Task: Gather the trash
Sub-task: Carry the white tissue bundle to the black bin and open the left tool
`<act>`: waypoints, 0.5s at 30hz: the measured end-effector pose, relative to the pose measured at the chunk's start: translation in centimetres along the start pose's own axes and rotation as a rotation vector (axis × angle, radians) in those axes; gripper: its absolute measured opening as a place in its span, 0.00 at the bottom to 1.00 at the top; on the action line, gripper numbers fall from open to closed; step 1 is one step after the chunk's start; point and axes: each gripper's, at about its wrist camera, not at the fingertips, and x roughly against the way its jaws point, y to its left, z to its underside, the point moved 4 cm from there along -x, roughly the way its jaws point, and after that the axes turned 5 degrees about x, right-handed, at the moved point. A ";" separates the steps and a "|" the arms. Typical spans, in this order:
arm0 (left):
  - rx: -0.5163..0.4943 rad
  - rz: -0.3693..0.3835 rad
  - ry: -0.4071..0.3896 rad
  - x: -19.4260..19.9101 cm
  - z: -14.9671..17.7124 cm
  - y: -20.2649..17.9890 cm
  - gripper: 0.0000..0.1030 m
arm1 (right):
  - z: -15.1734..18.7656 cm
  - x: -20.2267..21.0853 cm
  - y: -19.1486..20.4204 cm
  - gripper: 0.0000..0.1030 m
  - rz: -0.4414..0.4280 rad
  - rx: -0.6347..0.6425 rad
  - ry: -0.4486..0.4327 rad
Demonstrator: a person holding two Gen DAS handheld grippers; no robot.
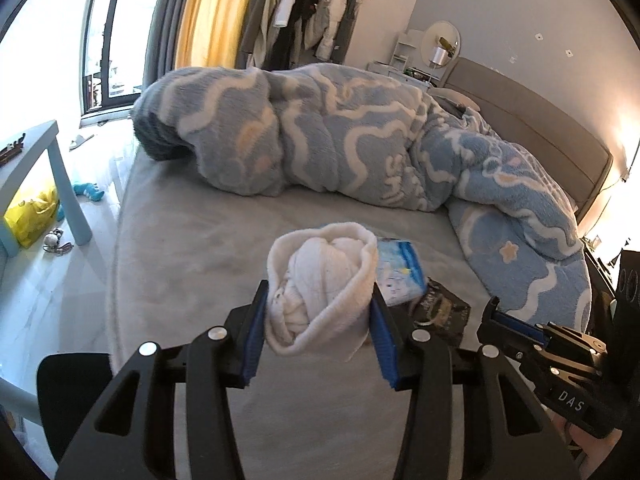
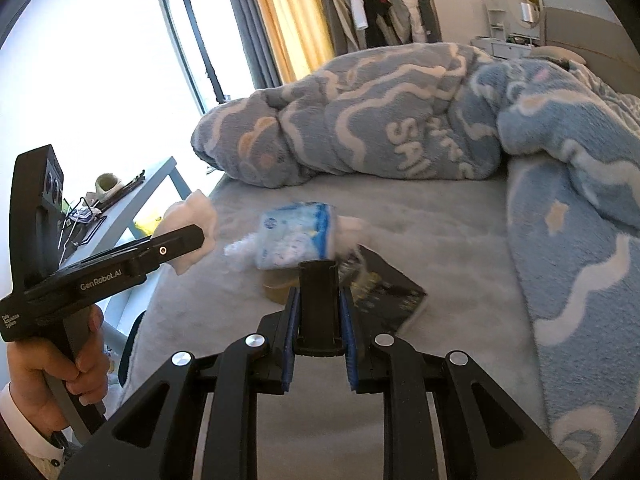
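Observation:
My left gripper point(image 1: 318, 308) is shut on a rolled white sock bundle point(image 1: 320, 284) and holds it above the grey bed point(image 1: 180, 248). In the right wrist view the left gripper point(image 2: 200, 240) holds the white bundle point(image 2: 192, 216) at the left. A blue and white tissue pack point(image 1: 400, 276) and a dark snack wrapper point(image 1: 440, 308) lie on the bed just behind. My right gripper point(image 2: 318, 308) is shut on a black flat object point(image 2: 318, 304), just in front of the tissue pack point(image 2: 296, 236) and the dark wrapper point(image 2: 384, 296). A tan item point(image 2: 280, 286) lies under the pack.
A blue and white fleece duvet point(image 1: 360, 136) is heaped across the far side of the bed and down its right side point(image 2: 580, 240). A light blue side table point(image 1: 36, 160) stands left of the bed, with a yellow bag point(image 1: 32, 212) and toys on the floor beneath.

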 end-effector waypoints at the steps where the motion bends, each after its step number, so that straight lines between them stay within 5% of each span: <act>1: 0.003 -0.005 -0.004 0.4 -0.2 0.6 0.48 | -0.2 -0.2 0.5 0.19 -0.004 0.008 0.002; 15: 0.027 -0.082 -0.002 3.2 -0.5 7.1 0.48 | -1.7 -2.5 6.9 0.20 -0.071 0.054 0.016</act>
